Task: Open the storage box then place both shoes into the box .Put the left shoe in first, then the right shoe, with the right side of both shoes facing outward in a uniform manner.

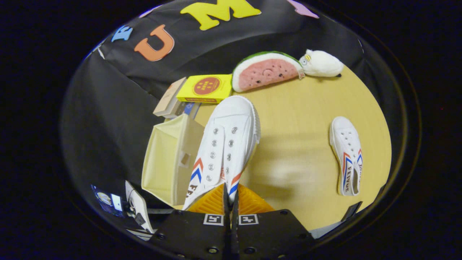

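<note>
Gripper (230,196) closed to a narrow slit, both fingers (211,202) pinching the heel edge of a white canvas shoe (225,144). Shoe held lifted above the table (306,108), toe pointing away, laceless metal eyelets facing up, red and blue chevron stripes on both sides. Heel itself hidden behind the fingers; exact grip point hard to make out. Just left of the held shoe, touching it in the view: cream fabric storage box (162,159), soft-walled, rectangular, lid off, opening turned sideways. Near rim partly covered by the shoe. Second white shoe (347,155) flat on the table, well apart to the right, same stripes, toe pointing away. Beyond the held shoe: yellow flat carton (205,88) on stacked books (169,99), plush watermelon slice (267,72), white plush toy (321,64). Table smooth, pale wood-toned.
</note>
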`<state>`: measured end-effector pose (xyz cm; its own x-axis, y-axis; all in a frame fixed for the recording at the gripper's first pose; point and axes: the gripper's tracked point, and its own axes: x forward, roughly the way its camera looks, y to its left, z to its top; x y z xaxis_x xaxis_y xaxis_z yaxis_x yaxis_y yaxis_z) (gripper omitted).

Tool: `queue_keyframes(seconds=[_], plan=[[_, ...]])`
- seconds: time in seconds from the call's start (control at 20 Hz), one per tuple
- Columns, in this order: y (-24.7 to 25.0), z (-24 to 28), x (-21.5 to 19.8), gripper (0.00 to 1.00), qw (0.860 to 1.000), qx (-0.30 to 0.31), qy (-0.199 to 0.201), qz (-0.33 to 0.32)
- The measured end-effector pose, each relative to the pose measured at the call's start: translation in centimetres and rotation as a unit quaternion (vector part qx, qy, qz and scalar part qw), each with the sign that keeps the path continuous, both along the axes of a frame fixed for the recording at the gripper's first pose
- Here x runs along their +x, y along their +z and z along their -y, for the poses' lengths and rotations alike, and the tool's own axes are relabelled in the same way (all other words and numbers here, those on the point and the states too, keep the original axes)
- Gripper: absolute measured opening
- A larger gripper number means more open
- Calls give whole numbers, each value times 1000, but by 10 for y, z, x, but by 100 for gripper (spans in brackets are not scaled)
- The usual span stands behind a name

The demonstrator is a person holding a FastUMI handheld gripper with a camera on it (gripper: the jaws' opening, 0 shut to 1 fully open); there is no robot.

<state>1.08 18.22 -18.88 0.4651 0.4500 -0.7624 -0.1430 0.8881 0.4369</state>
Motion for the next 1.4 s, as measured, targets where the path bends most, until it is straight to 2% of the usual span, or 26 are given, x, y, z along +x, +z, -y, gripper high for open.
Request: queue_keyframes(seconds=[0.1, 0.3, 0.6, 1.0, 1.2, 1.4], plan=[[27, -38, 2, 0, 1000, 16, 11, 11], [46, -110, 9, 0, 999, 7, 34, 27], [20, -207, 13, 0, 998, 5, 68, 1], [-30, -247, 26, 0, 997, -37, 61, -24], [-35, -251, 30, 0, 996, -63, 60, -11], [-44, -257, 24, 0, 996, -62, 63, -16]])
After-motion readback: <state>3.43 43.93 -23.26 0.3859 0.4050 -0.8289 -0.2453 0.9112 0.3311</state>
